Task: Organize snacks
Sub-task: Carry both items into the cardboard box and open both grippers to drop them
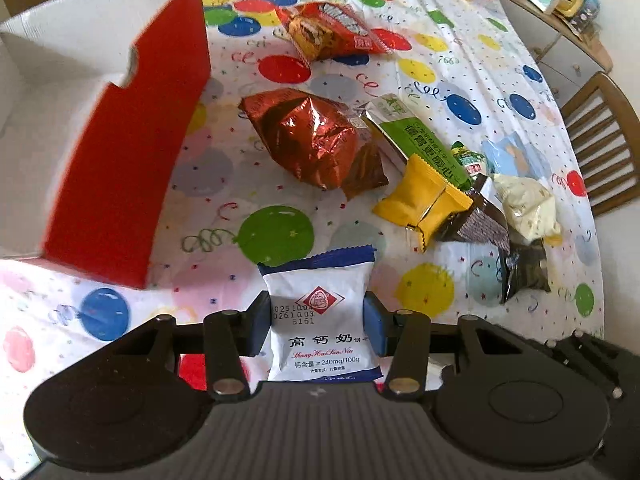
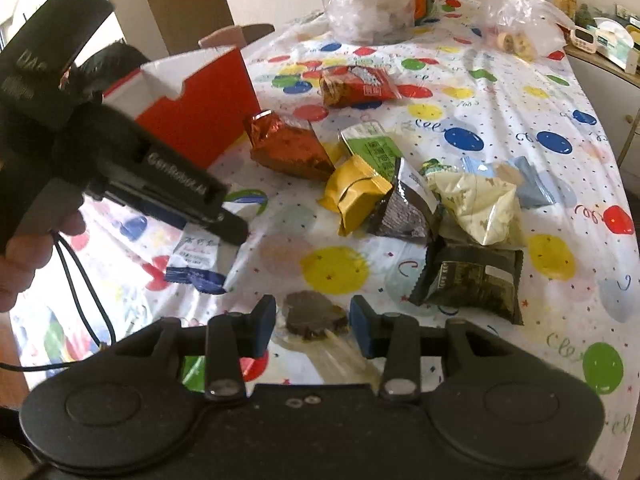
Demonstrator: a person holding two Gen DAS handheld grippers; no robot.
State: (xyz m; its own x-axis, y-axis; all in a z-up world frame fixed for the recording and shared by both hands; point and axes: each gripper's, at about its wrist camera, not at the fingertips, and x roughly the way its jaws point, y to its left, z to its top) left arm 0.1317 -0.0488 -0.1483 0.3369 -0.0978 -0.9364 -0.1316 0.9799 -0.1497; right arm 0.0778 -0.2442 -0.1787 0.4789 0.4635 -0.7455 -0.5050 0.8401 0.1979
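My left gripper [image 1: 318, 312] is shut on a white and blue biscuit packet [image 1: 320, 344], held above the balloon-print tablecloth [image 1: 280, 232]. A red box [image 1: 120, 140] with a white inside stands open to its left. In the right wrist view the same gripper [image 2: 232, 232] hangs with that packet [image 2: 196, 260] in front of the box [image 2: 200, 120]. My right gripper [image 2: 314, 320] is shut on a brown cookie in a clear wrapper [image 2: 314, 312]. Several packets lie ahead: copper foil [image 1: 316, 140], red [image 1: 332, 30], yellow [image 1: 424, 200], green [image 1: 416, 140], cream [image 2: 476, 204], dark olive [image 2: 472, 276].
Clear plastic bags [image 2: 368, 4] sit at the table's far end. A wooden chair [image 1: 600, 140] stands at the right edge, with a cluttered cabinet [image 2: 600, 60] behind it. A person's hand [image 2: 24, 256] holds the left gripper, and its cable [image 2: 80, 280] trails down.
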